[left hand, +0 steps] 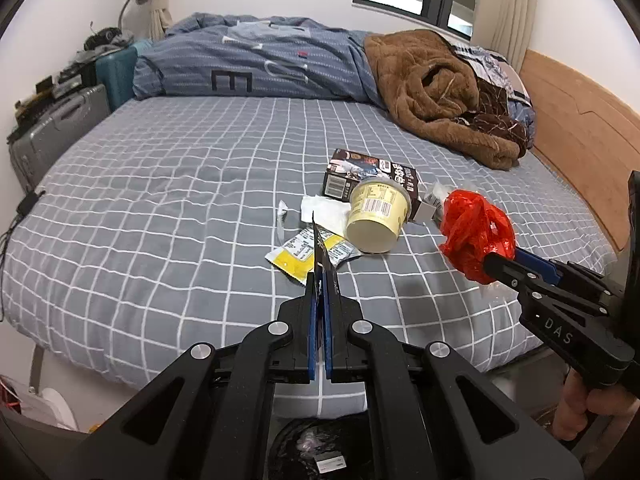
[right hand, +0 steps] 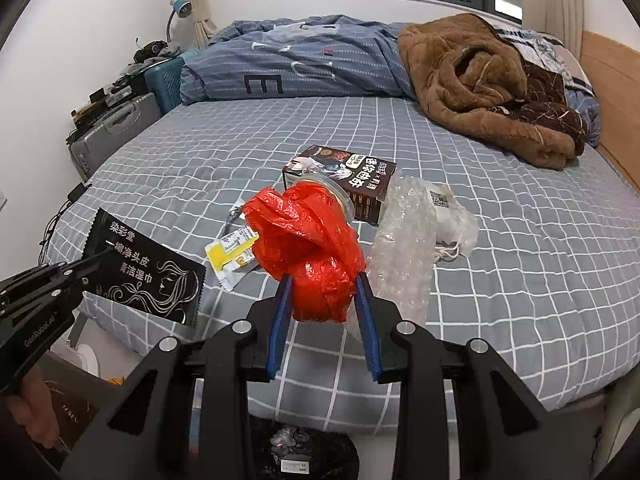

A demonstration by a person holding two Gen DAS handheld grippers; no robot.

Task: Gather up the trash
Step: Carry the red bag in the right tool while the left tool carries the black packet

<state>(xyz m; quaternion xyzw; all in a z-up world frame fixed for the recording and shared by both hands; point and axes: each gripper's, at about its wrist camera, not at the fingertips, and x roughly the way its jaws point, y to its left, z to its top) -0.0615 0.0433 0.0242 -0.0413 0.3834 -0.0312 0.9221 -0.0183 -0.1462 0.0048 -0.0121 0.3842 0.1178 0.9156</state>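
Left view: left gripper [left hand: 321, 276] clamped on black sachet [left hand: 319, 248], edge-on; bin [left hand: 320, 452] directly beneath.
Right view: right gripper [right hand: 322, 296] clamped on red bag [right hand: 308, 248]; bin [right hand: 296, 456] below, slightly behind the tips.

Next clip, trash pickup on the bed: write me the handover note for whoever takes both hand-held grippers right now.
Left hand-held gripper: shut on a flat black wipe packet, held off the bed's near edge.
Right hand-held gripper: shut on a crumpled red plastic bag, held above the bed.
Trash bin sits below the near edge and already holds some scraps.
Left on the bed: yellow cup, dark box, yellow wrapper, white tissue, bubble wrap, small white pouch.
Next: probably drop both held items into the bin.
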